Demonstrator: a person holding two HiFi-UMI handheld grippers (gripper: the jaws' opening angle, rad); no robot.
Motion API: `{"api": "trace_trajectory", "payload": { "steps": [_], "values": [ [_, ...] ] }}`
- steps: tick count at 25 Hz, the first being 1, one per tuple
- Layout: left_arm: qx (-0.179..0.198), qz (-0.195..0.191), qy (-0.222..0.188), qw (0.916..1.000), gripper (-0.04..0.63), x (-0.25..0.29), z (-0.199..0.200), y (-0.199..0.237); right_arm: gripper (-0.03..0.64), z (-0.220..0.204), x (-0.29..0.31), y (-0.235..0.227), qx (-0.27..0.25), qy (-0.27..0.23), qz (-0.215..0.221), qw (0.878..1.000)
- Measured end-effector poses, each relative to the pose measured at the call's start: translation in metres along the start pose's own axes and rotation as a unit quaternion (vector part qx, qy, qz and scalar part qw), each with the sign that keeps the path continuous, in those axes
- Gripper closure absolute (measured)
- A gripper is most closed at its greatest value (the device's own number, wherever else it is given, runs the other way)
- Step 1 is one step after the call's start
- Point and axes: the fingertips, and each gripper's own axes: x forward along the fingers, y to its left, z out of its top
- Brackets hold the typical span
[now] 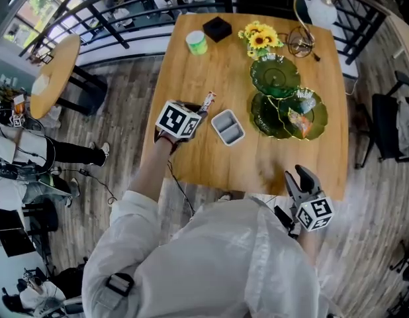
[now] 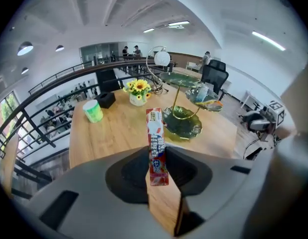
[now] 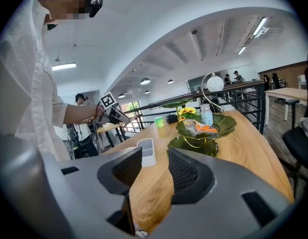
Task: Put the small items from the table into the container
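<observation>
My left gripper hangs above the left half of the wooden table, shut on a long red-and-white candy packet. In the left gripper view the packet stands upright, pinched between the jaws at its lower end. The small grey container sits on the table just right of that gripper and looks empty; it also shows in the right gripper view. My right gripper is over the table's near right edge, open, with nothing between its jaws.
A green tiered dish holding wrapped snacks stands right of the container. At the far end are a green cup, a black box, sunflowers and a lamp. A railing runs behind the table.
</observation>
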Motion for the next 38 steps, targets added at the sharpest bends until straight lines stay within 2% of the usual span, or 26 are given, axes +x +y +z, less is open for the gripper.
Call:
{"api": "trace_trajectory", "payload": {
  "steps": [5, 8, 12, 17, 23, 27, 31, 35, 37, 38],
  "values": [
    [0.057, -0.025, -0.061, 0.9962, 0.488, -0.031, 0.079, -0.024, 0.445, 0.002, 0.003, -0.007, 0.003, -0.007, 0.001, 1.0],
    [0.097, -0.029, -0.079, 0.9917, 0.488, -0.036, 0.12, -0.037, 0.446, 0.004, 0.005, -0.009, 0.003, -0.011, 0.0, 1.0],
    [0.155, -0.03, -0.08, 0.9841, 0.488, -0.025, 0.163, -0.055, 0.445, 0.007, 0.002, -0.014, 0.006, -0.018, -0.006, 1.0],
    [0.221, -0.021, -0.057, 0.9735, 0.488, -0.003, 0.201, -0.073, 0.446, 0.008, -0.008, -0.023, 0.014, -0.024, -0.023, 0.999],
    [0.304, -0.008, -0.041, 0.9517, 0.488, 0.029, 0.244, -0.098, 0.445, 0.002, -0.02, -0.032, 0.026, -0.029, -0.043, 0.998],
    [0.324, -0.021, 0.013, 0.9456, 0.488, 0.063, 0.246, -0.11, 0.446, 0.003, -0.025, -0.036, 0.031, -0.035, -0.052, 0.998],
    [0.343, 0.0, 0.061, 0.9373, 0.488, 0.087, 0.24, -0.106, 0.446, 0.002, -0.03, -0.041, 0.039, -0.041, -0.062, 0.996],
    [0.365, 0.026, 0.049, 0.9293, 0.483, 0.095, 0.245, -0.104, 0.446, 0.0, -0.035, -0.045, 0.045, -0.045, -0.07, 0.995],
    [0.357, 0.022, 0.034, 0.9332, 0.461, 0.097, 0.247, -0.106, 0.445, -0.001, -0.037, -0.046, 0.046, -0.046, -0.074, 0.995],
    [0.348, 0.015, 0.028, 0.937, 0.407, 0.097, 0.246, -0.108, 0.445, -0.002, -0.038, -0.046, 0.047, -0.046, -0.075, 0.995]
  ]
}}
